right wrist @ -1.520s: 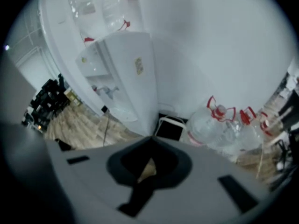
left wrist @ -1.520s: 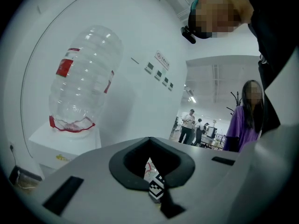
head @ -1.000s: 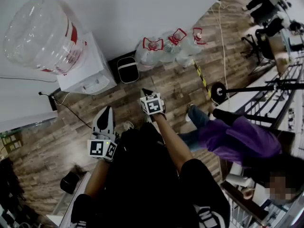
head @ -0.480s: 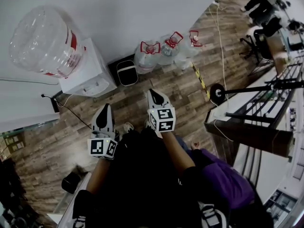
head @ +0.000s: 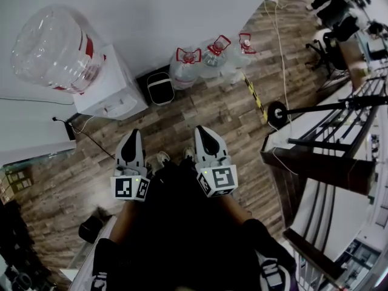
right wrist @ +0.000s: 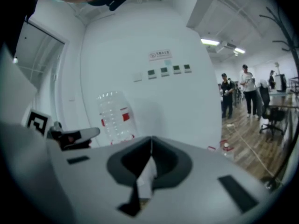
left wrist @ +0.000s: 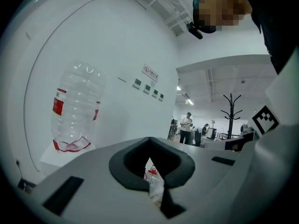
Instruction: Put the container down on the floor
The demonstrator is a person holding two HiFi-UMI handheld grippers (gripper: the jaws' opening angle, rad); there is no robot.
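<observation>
Only slivers of bottles (left wrist: 154, 186) show past the left claw (left wrist: 149, 141).

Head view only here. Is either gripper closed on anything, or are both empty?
Observer: Right gripper: jaws together, nothing between them.
Operator: Left one?
Observer: Left gripper: shut too, and empty.
Operator: What's it aimed at?
Observer: Red-capped water bottles show through the gap under its jaws.
</observation>
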